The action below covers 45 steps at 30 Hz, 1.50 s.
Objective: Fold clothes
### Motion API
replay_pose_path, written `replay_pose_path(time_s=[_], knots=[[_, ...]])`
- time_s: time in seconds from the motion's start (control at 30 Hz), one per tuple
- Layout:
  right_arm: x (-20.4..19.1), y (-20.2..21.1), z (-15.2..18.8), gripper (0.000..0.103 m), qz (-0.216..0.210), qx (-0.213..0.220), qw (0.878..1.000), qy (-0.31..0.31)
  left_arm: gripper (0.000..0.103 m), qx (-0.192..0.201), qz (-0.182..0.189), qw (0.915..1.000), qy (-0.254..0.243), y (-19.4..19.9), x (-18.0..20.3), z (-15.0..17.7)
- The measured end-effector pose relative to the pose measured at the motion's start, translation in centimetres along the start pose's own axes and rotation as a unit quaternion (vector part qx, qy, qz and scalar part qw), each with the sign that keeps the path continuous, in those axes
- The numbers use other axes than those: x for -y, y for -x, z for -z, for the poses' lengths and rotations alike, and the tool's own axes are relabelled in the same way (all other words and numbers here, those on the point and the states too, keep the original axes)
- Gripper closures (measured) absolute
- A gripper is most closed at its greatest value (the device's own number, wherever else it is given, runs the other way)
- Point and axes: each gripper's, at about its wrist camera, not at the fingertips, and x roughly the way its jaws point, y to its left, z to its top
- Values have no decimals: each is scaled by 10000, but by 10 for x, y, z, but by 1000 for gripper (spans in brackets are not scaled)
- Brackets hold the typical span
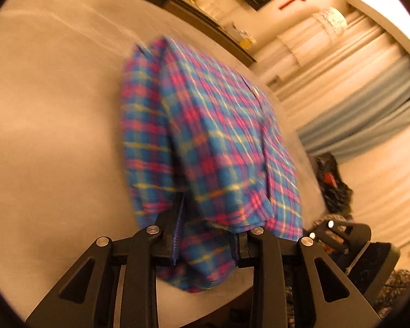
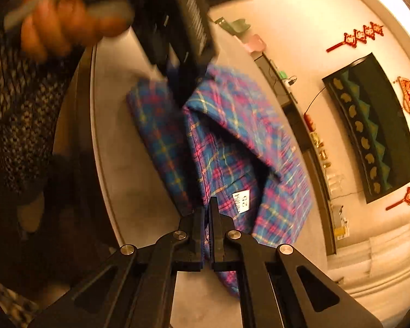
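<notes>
Lying on the table (image 1: 41, 109), plaid shirt (image 1: 205, 125) is pinched between both grippers' jaws.

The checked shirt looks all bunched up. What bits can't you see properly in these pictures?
- Plaid shirt, left wrist view: its near edge is hidden behind the left hand-held gripper, and motion blur smears the checks.
- White label, right wrist view: print too small and blurred to read.
- Shirt's far corner, right wrist view: covered by the other gripper's black body.
- Person's hand, right wrist view: blurred, cut off by the top edge.

Shirt label (image 2: 242, 199): text illegible.
</notes>
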Motion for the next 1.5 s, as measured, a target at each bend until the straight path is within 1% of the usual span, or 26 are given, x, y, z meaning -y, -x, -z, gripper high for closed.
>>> replay_pose_path(time_s=[0.1,0.13,0.2,0.27,0.3,0.33,0.37,0.4,0.43,0.47,0.53,0.6,0.67,0.73,0.77,0.83,0.87,0.97,1.0,1.07,1.17,1.27,1.3,1.37,1.43,1.5], knots=[[-3,2,2,100,-34,6,10000,59,73,467,-189,9987,65,26,0,-9],[-6,1,3,100,-50,9,9999,96,68,538,-235,9982,-89,32,7,-14],[-13,4,5,100,-37,49,9998,177,67,540,-283,9970,-468,34,27,-24],[-17,6,8,100,-64,78,9998,149,67,319,-392,9954,-819,23,45,-37],[-16,6,9,100,-112,87,9999,84,67,54,-331,9948,-960,17,47,-35],[-16,6,11,100,-158,88,9998,17,67,-360,-257,9918,-1195,7,49,-31],[-14,5,13,100,-204,88,9997,-55,65,-638,-438,9848,-1556,0,53,-23],[-12,5,15,100,-265,90,9995,-149,65,-634,-901,9759,-1886,-2,53,-15],[-10,5,17,100,-321,91,9992,-235,65,-639,-1300,9693,-1985,-4,47,-11],[-8,6,19,100,-369,102,9988,-304,65,-699,-1349,9725,-1766,-2,35,-10],[-8,6,23,100,-415,161,9984,-353,69,-559,-1107,9832,-1340,17,21,-10],[-10,7,24,100,-436,177,9984,-329,68,-245,-725,9890,-1262,45,19,-12],[-10,8,25,99,-512,175,9979,-368,62,138,-368,9957,-835,70,8,-24],[-4,5,26,99,-629,203,9966,-489,61,301,-58,9990,-314,67,-3,-46],[-4,5,27,99,-684,211,9958,-564,60,255,191,9995,-36,61,-15,-54],[7,-1,25,98,-729,206,9953,-597,58,15,752,9942,765,33,-44,-70],[2,2,27,98,-704,190,9957,-563,58,-121,886,9892,1165,14,-54,-78],[-8,8,29,98,-634,143,9966,-498,57,-501,918,9796,1715,-34,-68,-83],[-9,9,30,98,-620,138,9968,-482,57,-538,958,9770,1830,-43,-70,-81],[-9,10,31,97,-633,138,9966,-516,54,-390,1345,9701,1984,-51,-69,-82],[-3,8,32,96,-730,158,9953,-616,53,-190,1970,9558,2176,-58,-73,-92],[0,8,32,96,-825,123,9947,-603,53,4,2437,9417,2319,-64,-79,-102],[0,9,32,96,-847,110,9946,-583,53,71,2519,9390,2340,-63,-79,-103],[3,8,32,96,-884,104,9944,-577,53,143,2484,9398,2343,-59,-82,-104],[0,11,33,96,-929,99,9937,-626,53,-17,2235,9484,2248,-59,-83,-102],[9,6,30,96,-975,118,9931,-642,53,-5,1902,9591,2097,-54,-81,-100]])
